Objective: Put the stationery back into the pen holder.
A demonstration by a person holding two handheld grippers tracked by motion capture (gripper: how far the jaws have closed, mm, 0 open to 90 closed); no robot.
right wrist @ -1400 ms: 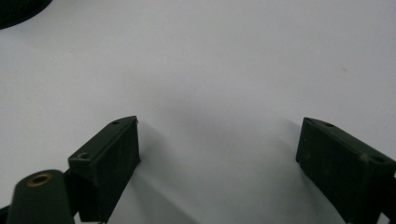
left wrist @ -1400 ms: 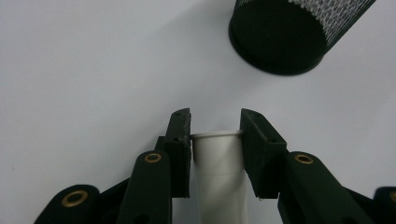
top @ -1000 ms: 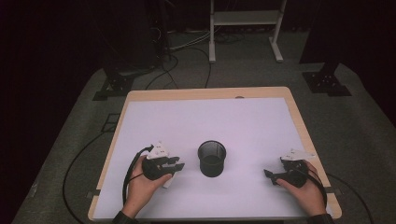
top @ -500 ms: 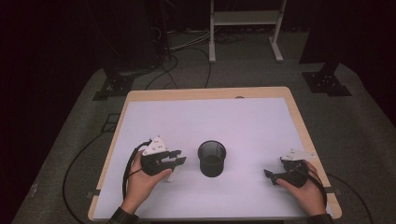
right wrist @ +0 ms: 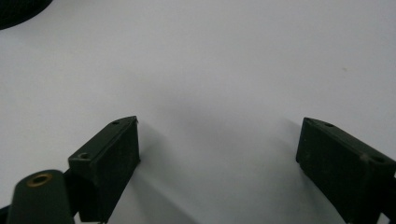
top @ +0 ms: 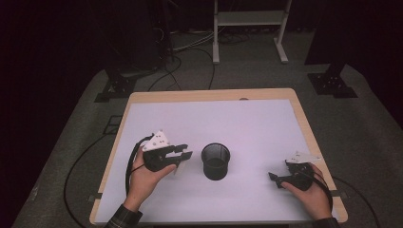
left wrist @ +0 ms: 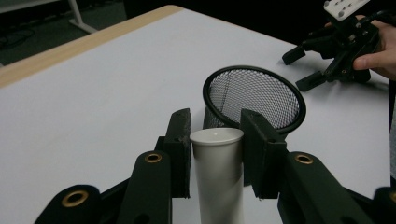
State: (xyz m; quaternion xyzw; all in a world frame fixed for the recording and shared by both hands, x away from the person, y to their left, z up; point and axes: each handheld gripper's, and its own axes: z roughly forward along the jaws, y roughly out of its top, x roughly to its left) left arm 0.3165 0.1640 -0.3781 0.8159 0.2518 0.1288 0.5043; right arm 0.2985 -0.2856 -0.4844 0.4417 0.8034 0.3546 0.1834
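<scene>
A white tube (left wrist: 218, 172) with a closed round top stands upright between the pads of my left gripper (left wrist: 217, 140), which is shut on it. In the high view the left gripper (top: 184, 155) is held above the table just left of a black mesh cup (top: 215, 161), with the white tube (top: 179, 167) hanging below its jaws. The mesh cup (left wrist: 254, 95) stands open-topped right behind the tube. My right gripper (top: 274, 178) rests low at the table's front right, open, with nothing between its fingers (right wrist: 112, 158).
The white table top (top: 228, 118) has a wooden rim. The person's other hand with the right gripper (left wrist: 299, 67) lies beyond the cup. Cables, stands and a white rack sit on the dark floor behind the table.
My left gripper has lifted with the white tube and drawn a little closer to the mesh cup. The right gripper has stayed where it was.
</scene>
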